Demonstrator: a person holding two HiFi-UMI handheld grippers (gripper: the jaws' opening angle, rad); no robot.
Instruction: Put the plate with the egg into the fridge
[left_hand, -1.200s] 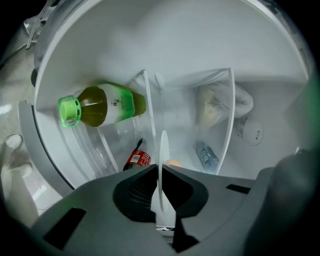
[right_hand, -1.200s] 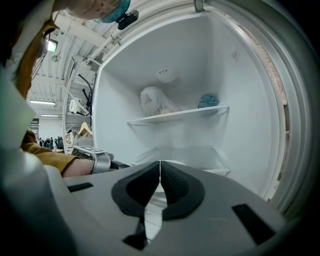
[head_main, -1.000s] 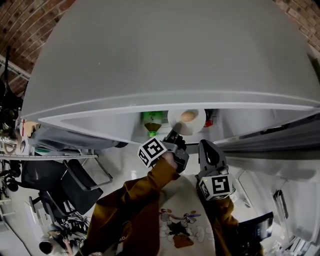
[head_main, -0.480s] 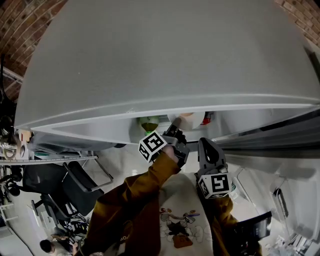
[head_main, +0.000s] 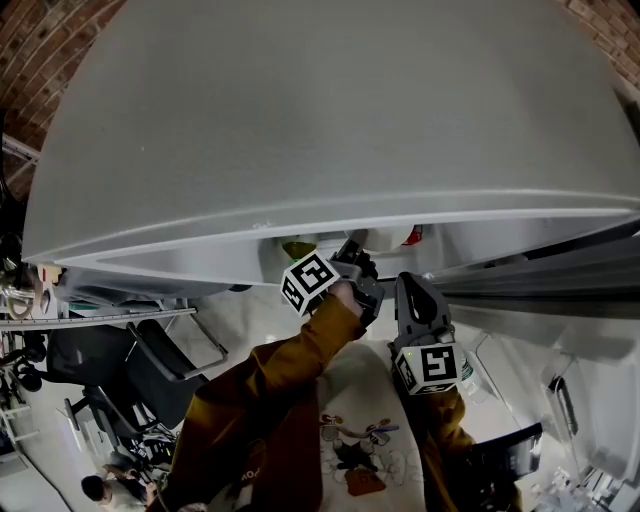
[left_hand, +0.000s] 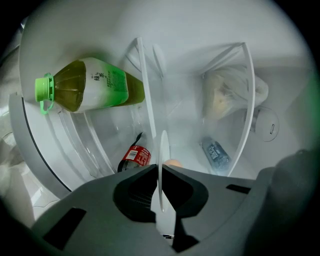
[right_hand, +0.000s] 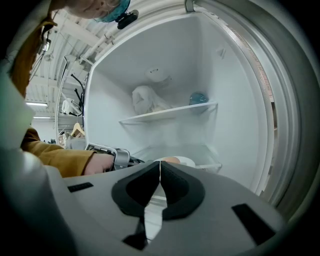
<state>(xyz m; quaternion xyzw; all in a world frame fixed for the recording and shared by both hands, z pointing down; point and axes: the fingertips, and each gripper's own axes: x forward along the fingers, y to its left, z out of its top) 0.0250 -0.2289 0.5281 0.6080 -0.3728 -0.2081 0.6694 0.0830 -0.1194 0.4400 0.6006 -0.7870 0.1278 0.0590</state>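
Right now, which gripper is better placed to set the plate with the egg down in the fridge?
Left. The left gripper reaches inside the fridge, jaws shut on the rim of the plate, which carries the egg. The right gripper is shut on nothing and stands farther out.

All three views bulge with fisheye distortion, and both gripper views fade to black corners. The fridge (right_hand: 165, 60) interior glows bright, hazy white, washing out detail. The left tool (left_hand: 160, 169) sits close, dark, shadowed and soft. The head view is evenly lit.
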